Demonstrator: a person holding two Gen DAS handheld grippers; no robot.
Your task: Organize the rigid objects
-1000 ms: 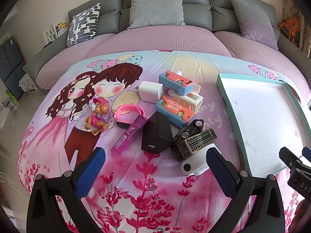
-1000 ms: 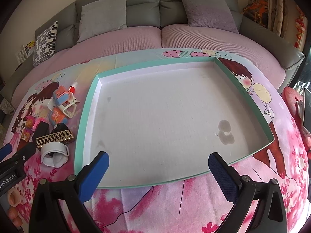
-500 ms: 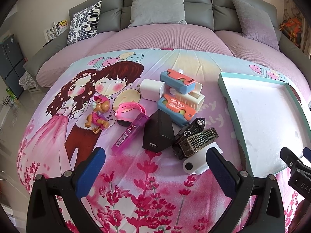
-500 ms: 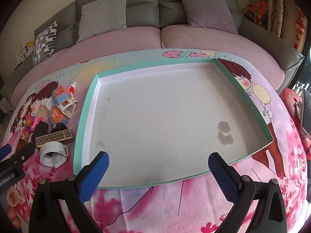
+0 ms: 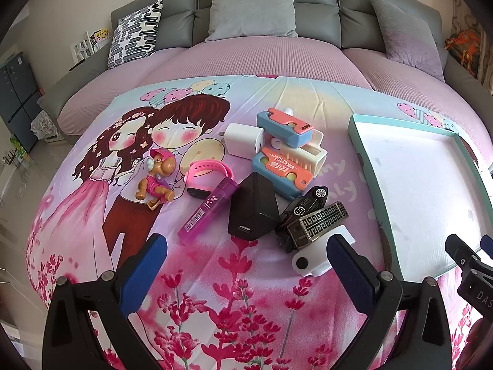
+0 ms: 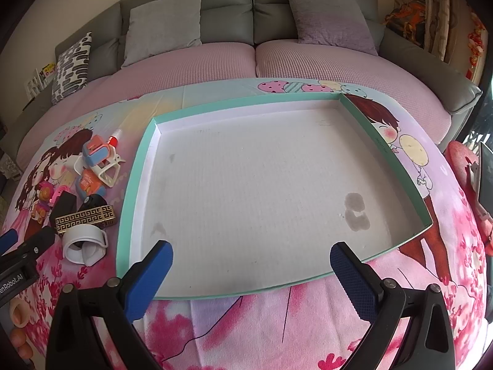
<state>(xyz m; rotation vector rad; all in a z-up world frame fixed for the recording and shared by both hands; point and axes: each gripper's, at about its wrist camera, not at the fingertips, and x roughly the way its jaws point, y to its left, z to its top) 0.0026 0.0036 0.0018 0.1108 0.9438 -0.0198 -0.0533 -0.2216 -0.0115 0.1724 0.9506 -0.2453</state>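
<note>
A pile of small objects lies on the cartoon bedsheet: a toy dog (image 5: 155, 178), a pink wristband (image 5: 209, 172), a purple tube (image 5: 207, 209), a black charger (image 5: 251, 209), a white charger (image 5: 242, 138), two blue-and-orange carrot knives (image 5: 282, 169), a black toy car (image 5: 305, 206), a patterned harmonica (image 5: 320, 223) and a white holder (image 5: 311, 256). A shallow teal-rimmed tray (image 6: 135, 178) lies empty to their right. My left gripper (image 5: 246, 265) is open and empty, just short of the pile. My right gripper (image 6: 251, 269) is open and empty at the tray's near edge.
The sheet covers a pink-cushioned grey sofa (image 5: 265, 58) with pillows (image 5: 251, 9) at the back. The pile also shows in the right wrist view (image 6: 83, 203), left of the tray. The floor drops away at the left (image 5: 18, 166).
The left gripper has drifted slightly back and right, so the pile sits a little farther up the view. The right gripper has hardly moved.
</note>
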